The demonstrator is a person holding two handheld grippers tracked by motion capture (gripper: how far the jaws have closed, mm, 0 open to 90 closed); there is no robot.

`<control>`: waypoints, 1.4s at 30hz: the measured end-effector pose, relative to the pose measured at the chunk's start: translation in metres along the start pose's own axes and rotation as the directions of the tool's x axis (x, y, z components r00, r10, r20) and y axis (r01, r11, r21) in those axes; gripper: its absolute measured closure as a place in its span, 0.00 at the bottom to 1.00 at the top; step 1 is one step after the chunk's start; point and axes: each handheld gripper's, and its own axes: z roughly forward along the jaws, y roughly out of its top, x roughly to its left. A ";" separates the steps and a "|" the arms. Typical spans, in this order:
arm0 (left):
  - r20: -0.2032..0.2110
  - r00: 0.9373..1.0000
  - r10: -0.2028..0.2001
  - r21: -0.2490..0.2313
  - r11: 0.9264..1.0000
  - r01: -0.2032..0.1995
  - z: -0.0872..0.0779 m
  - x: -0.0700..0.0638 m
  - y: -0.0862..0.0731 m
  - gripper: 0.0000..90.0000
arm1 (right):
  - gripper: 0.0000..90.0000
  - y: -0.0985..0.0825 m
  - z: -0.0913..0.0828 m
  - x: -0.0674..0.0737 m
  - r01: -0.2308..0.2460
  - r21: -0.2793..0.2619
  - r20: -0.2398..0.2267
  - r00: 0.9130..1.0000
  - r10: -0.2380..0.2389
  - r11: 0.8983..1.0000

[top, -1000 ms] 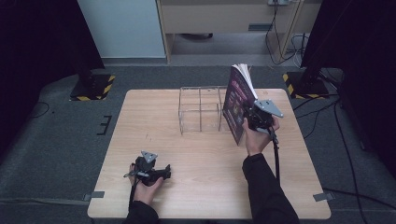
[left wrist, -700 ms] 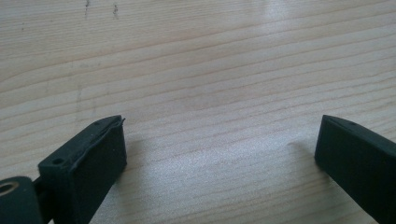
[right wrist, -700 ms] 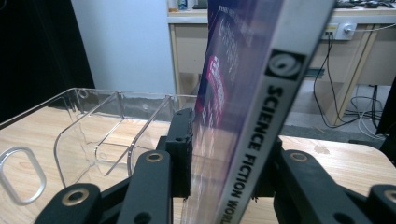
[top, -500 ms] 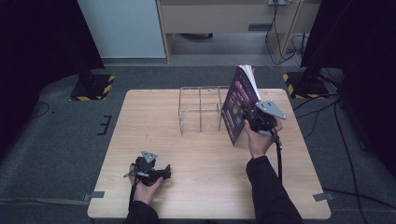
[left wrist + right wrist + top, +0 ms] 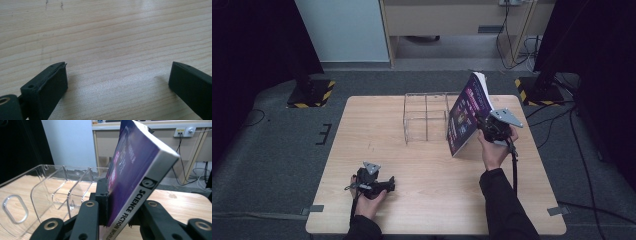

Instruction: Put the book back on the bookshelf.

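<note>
A purple book (image 5: 467, 116) with a white spine stands tilted on the table's right side, leaning toward a clear plastic rack (image 5: 426, 116). My right gripper (image 5: 488, 129) is shut on the book near its lower spine. In the right gripper view the book (image 5: 135, 172) sits clamped between both jaws, and the clear rack (image 5: 50, 195) with its dividers lies just to the left. My left gripper (image 5: 384, 186) rests low on the table near the front left, held by a hand. Its jaws stand wide open over bare wood (image 5: 117, 50), nothing between them.
The wooden table (image 5: 412, 165) has bare surface between the two grippers. A cable (image 5: 514, 165) trails from the right gripper along the forearm. Beyond the table's far edge are a grey floor, a cabinet (image 5: 452, 20) and black stands with striped bases (image 5: 309, 95).
The right gripper has moved the book slightly rightward and away from the rack, still tilted. The left gripper stays in place.
</note>
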 end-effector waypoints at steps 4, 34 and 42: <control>0.000 1.000 -0.001 0.000 1.000 0.001 0.000 0.000 0.000 0.01 | 0.88 0.002 -0.001 0.004 -0.031 -0.014 -0.002 1.000 0.031 0.999; -0.001 1.000 0.000 -0.001 1.000 0.000 0.000 0.000 0.000 0.01 | 0.79 0.010 -0.001 0.018 0.055 -0.059 0.037 0.998 -0.052 0.997; -0.001 1.000 -0.001 0.000 1.000 0.001 0.000 0.000 0.000 0.01 | 0.76 0.006 -0.002 0.014 0.045 -0.047 0.026 0.999 -0.043 0.998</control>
